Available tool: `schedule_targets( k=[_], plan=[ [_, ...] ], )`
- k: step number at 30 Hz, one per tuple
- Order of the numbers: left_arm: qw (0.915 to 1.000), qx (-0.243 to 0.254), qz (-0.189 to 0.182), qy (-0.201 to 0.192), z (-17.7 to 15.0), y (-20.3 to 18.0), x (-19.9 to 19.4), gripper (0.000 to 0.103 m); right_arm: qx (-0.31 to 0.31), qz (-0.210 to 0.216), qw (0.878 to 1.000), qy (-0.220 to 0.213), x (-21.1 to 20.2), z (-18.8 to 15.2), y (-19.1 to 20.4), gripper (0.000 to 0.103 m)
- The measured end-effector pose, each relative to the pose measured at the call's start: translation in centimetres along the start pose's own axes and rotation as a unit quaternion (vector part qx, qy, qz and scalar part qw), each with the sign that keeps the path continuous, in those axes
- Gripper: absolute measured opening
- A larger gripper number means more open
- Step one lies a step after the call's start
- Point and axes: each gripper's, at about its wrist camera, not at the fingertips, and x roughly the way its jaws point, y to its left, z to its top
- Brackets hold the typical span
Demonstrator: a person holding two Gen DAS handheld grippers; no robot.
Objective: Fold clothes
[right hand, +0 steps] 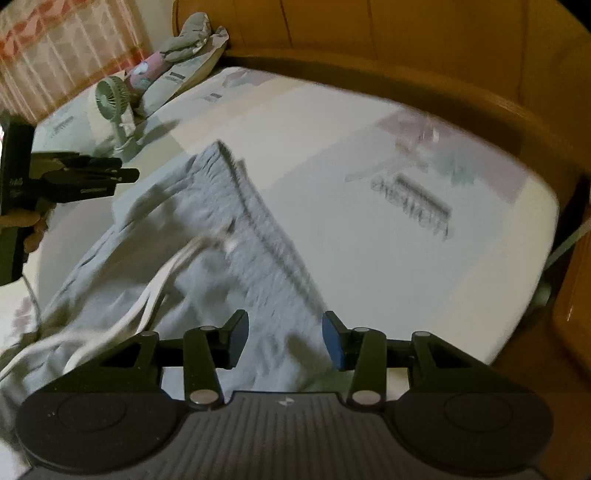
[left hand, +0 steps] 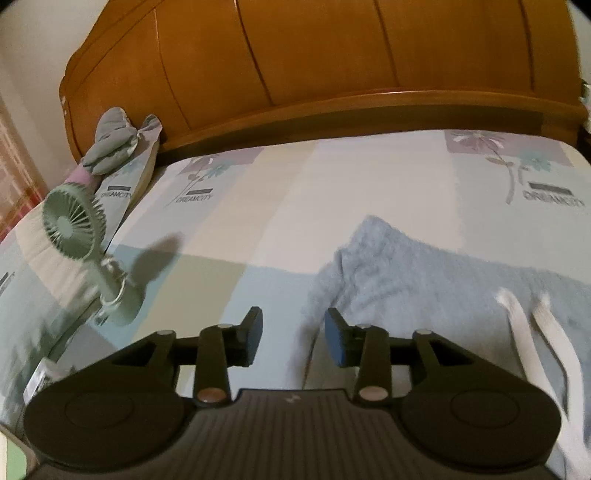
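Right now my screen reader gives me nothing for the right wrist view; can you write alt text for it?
The open right gripper hovers just above a rumpled light blue garment with white drawstrings, lying on a patterned bed sheet. The left gripper reaches in from the left edge; a small green fan and wooden headboard sit behind.

Open sheet (left hand: 295, 206) lies beyond the garment (left hand: 424, 273); a fan (left hand: 74, 225) and pillow (left hand: 125, 184) crowd the left edge.
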Motion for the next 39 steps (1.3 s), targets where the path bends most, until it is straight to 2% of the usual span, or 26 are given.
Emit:
schedule_targets(
  k=[4,7,10,12,13,15,20,22,24,26,28,30,32,34,39],
  plan=[
    [0.9999,-0.008,-0.008,-0.003,-2.7,0.0,-3.1,0.039,0.061,0.065,0.996,0.031,0.9,-3.3,-2.2,0.053],
    [0.9997,-0.020,-0.014,-0.008,-4.3,-0.1,-5.1,0.039,0.110,0.121,0.985,0.044,2.7,-4.8,-3.5,0.054],
    [0.9993,-0.030,-0.019,-0.015,-5.3,-0.1,-6.6,0.043,0.154,0.183,0.971,0.015,4.0,-5.0,-4.9,0.066],
    [0.9993,-0.031,-0.013,-0.017,-5.7,-0.1,-7.2,0.045,0.190,0.230,0.954,0.004,5.0,-5.1,-6.0,0.079],
    [0.9993,-0.031,-0.010,-0.019,-5.8,-0.1,-7.4,0.045,0.204,0.249,0.947,-0.001,5.4,-5.1,-6.5,0.080],
    [0.9992,-0.031,-0.010,-0.023,-5.8,-0.1,-7.8,0.045,0.204,0.255,0.945,-0.005,5.6,-4.8,-6.5,0.079],
    [0.9987,-0.041,-0.012,-0.029,-5.9,-0.2,-8.0,0.045,0.149,0.235,0.959,-0.048,5.9,-4.4,-4.5,0.078],
    [0.9984,-0.046,-0.015,-0.031,-6.0,-0.2,-8.1,0.045,0.151,0.232,0.958,-0.072,6.2,-4.7,-4.6,0.072],
    [0.9981,-0.051,-0.018,-0.032,-6.1,-0.2,-8.2,0.045,0.180,0.229,0.954,-0.073,6.3,-4.9,-5.2,0.058],
    [0.9977,-0.055,-0.020,-0.033,-6.2,-0.1,-8.3,0.045,0.192,0.228,0.952,-0.066,6.6,-4.8,-5.5,0.058],
    [0.9975,-0.058,-0.021,-0.033,-6.3,0.0,-8.3,0.045,0.197,0.227,0.952,-0.056,7.1,-4.4,-5.6,0.048],
    [0.9975,-0.060,-0.018,-0.032,-6.5,0.1,-8.1,0.045,0.202,0.226,0.952,-0.046,7.7,-4.1,-5.7,0.022],
    [0.9974,-0.065,-0.017,-0.027,-6.5,0.1,-7.9,0.045,0.206,0.225,0.951,-0.036,8.2,-3.8,-5.8,0.010],
    [0.9975,-0.064,-0.016,-0.025,-6.5,0.1,-7.9,0.045,0.205,0.223,0.953,-0.028,8.5,-3.4,-5.8,0.011],
    [0.9978,-0.062,-0.014,-0.019,-6.7,0.2,-7.9,0.045,0.147,0.171,0.973,-0.043,6.2,-0.8,-5.7,0.011]
  ],
)
